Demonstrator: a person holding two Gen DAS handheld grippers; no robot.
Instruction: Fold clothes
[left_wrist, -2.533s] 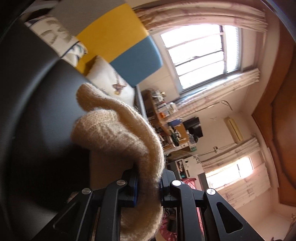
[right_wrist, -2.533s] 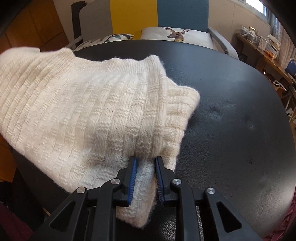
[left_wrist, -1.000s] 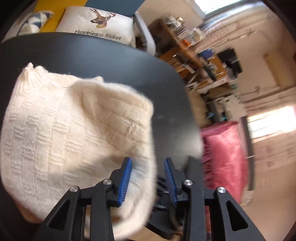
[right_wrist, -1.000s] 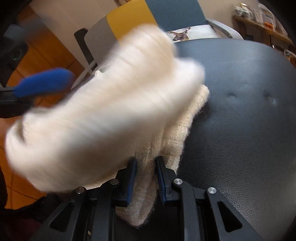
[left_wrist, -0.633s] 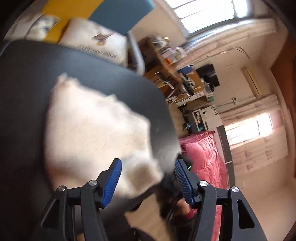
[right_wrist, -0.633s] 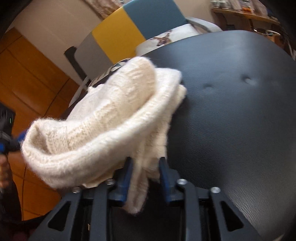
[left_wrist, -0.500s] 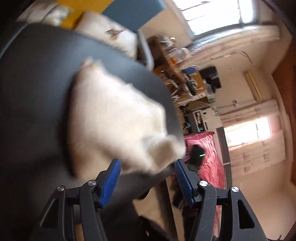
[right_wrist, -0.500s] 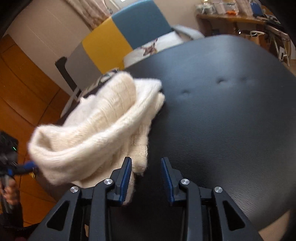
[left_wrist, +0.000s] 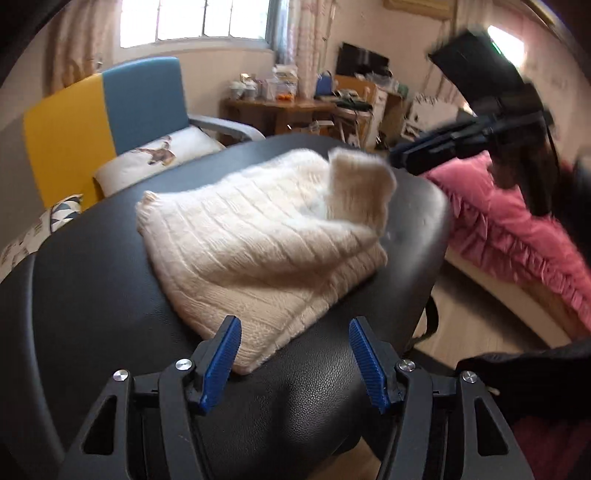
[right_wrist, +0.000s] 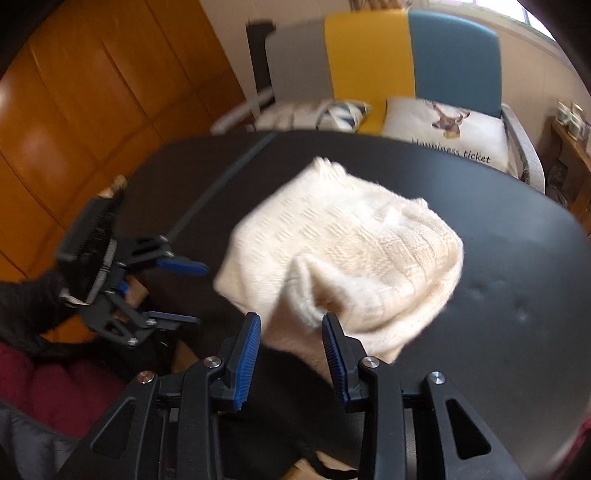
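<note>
**Sweater folded on the black table, both grippers off it**

The sweater is a cream knit, lying in a folded bundle on the black table, towards the edge that faces the pink bed. One corner flap stands up from the bundle at the far side in the left wrist view; in the right wrist view the same flap curls up just ahead of the right fingers. It is blurred in both views, so whether it rests on the bundle or hangs free I cannot tell.

Behind the table stands a chair with grey, yellow and blue back panels, and on its seat a white pillow with a deer print. Orange wooden panels fill the left of the right wrist view. A cluttered desk sits under the window in the left wrist view.

The left gripper points down at the near edge of the sweater. Its jaws have just been opening and stand wide apart; the left blue pad sits at the sweater's hem, but nothing is pinched. It also shows at the left of the right wrist view, held in a dark sleeve.

The right gripper hangs above the table edge. Its jaws have just been opening too and stand apart, with the flap seen between the tips but not pressed by them. In the left wrist view it appears blurred beyond the sweater.
</note>
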